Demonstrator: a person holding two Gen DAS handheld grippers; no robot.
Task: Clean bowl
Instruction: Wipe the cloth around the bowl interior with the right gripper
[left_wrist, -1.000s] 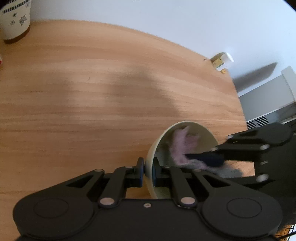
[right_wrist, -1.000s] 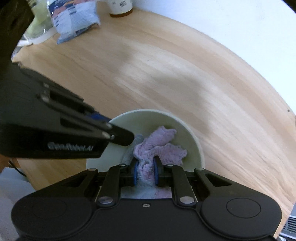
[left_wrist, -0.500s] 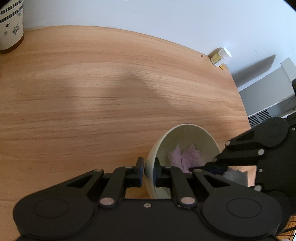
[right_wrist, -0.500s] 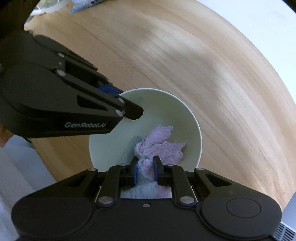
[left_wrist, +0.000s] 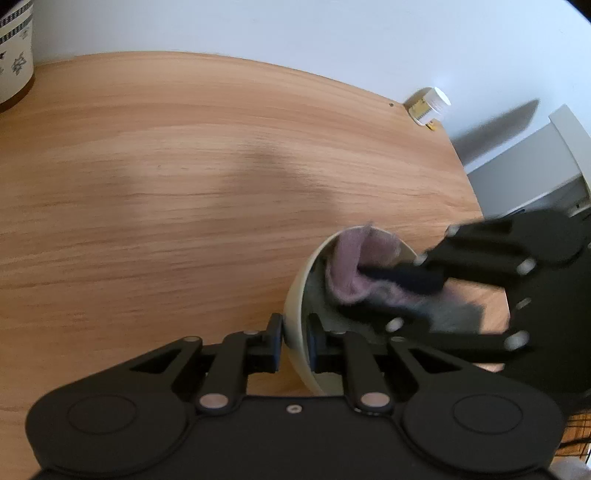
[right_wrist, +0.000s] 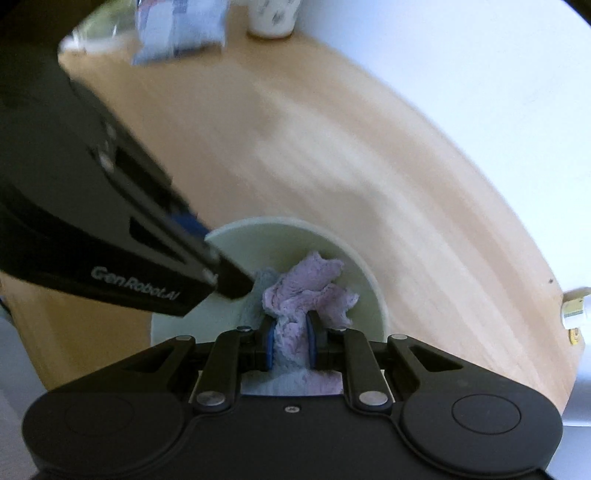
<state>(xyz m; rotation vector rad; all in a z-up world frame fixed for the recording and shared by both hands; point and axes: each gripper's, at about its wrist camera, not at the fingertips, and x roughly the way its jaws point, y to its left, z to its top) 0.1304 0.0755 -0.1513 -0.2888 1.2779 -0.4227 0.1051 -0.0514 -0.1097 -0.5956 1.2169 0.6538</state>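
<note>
The wooden table (left_wrist: 184, 192) takes up most of both views, and the pale bowl (right_wrist: 295, 243) sits on it near one edge, tipped up on its side so the mouth faces the right gripper (right_wrist: 290, 341). A slip here sends the bowl toward that edge, since little bare wood shows beyond it in the left wrist view.

The left gripper (left_wrist: 293, 341) straddles the bowl's rim, one finger outside the wall and one inside. Its jaws are easing apart at this moment with the rim between them, and the pads look to press on the wall only lightly. That is the main risk: if the hold loosens further while the wiping goes on, the bowl can twist, drop flat or skid away under the push of the cloth.

The right gripper is clamped on a bunched purple cloth (right_wrist: 306, 284), which lies against the inside wall of the bowl. Both views are blurred around it, so the rubbing seems brisk. A hard sideways stroke could lever the bowl out of the loosening hold, or the black finger could knock the rim.

Smaller things stand well apart: a patterned cup (left_wrist: 14, 55) at the far corner, a small white bottle (left_wrist: 428, 107) by the wall, a blurred packet (right_wrist: 181, 29) beyond the left gripper. None looks threatened
</note>
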